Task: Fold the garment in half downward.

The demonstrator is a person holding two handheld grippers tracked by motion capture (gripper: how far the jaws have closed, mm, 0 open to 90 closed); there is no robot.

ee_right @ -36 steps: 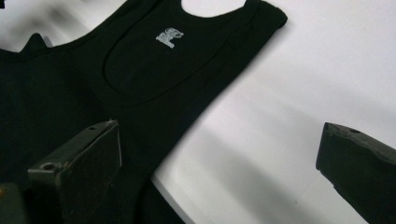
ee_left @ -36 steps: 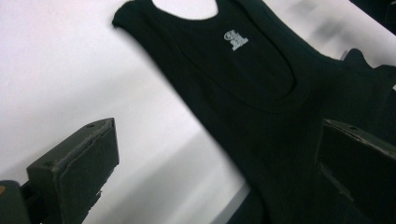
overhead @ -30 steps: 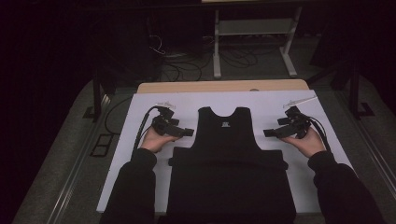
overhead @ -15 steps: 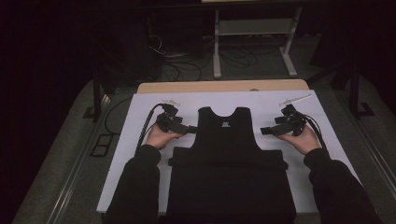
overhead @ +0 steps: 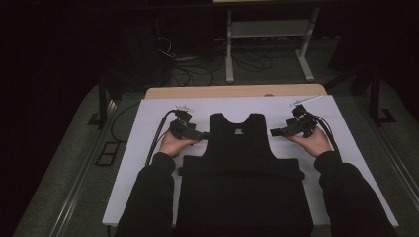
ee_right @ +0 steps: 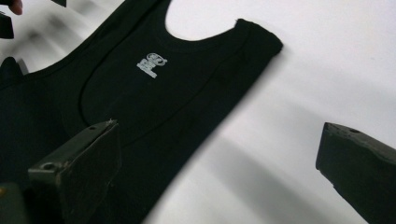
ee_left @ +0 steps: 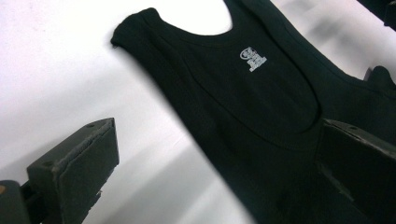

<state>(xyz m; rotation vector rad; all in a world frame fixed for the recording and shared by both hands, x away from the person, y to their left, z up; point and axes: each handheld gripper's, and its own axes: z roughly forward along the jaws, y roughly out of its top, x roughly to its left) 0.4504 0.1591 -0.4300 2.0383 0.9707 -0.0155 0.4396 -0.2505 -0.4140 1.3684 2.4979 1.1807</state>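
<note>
A black sleeveless top lies flat on the white table cover, neck toward the far side, a small white label inside the neckline. My left gripper is at the garment's left armhole edge, jaws open, one jaw over the white cover and the other over the black fabric. My right gripper is at the right armhole edge, open too, straddling the fabric edge. Nothing is held between either pair of jaws.
A wooden table edge shows beyond the white cover. Behind it stand a metal stand and loose cables on the dark floor. Black cables trail from both grippers across the cover.
Both grippers have moved inward toward the top, from beside it to its armhole edges. The garment has not shifted.
</note>
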